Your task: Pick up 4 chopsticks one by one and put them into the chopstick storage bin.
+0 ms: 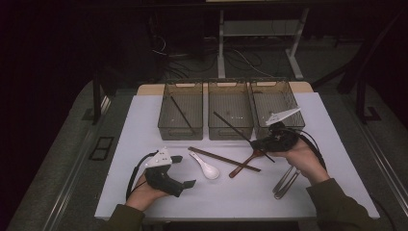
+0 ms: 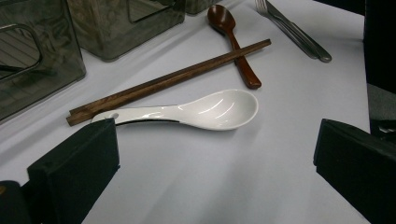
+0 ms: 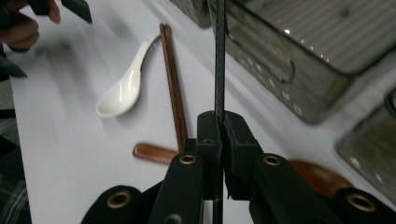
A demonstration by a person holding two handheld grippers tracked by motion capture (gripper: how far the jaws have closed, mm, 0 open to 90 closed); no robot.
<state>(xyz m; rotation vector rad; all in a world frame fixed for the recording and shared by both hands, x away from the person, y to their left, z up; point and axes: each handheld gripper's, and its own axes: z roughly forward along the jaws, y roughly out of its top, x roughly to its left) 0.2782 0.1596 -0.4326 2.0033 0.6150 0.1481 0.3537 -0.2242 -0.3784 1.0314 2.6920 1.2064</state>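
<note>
My right gripper (image 1: 260,144) (image 3: 219,125) is shut on a thin black chopstick (image 1: 231,126) (image 3: 219,56), held off the table and slanting toward the middle bin (image 1: 230,131). Another black chopstick (image 1: 183,114) lies in the left bin (image 1: 178,131). On the white table lie a white ceramic spoon (image 1: 208,168) (image 2: 219,109) (image 3: 122,91), a brown chopstick pair (image 1: 223,159) (image 2: 168,81) (image 3: 173,88) and a brown wooden spoon (image 1: 245,163) (image 2: 233,42) crossing under it. My left gripper (image 1: 184,170) (image 2: 215,140) rests open just short of the white spoon, with nothing between its jaws.
A third grey bin (image 1: 276,126) stands at the back right, behind my right hand. Metal cutlery (image 1: 285,183) (image 2: 294,30) lies near the front right edge. The three bins line the far side of the table (image 1: 144,144); dark floor surrounds it.
</note>
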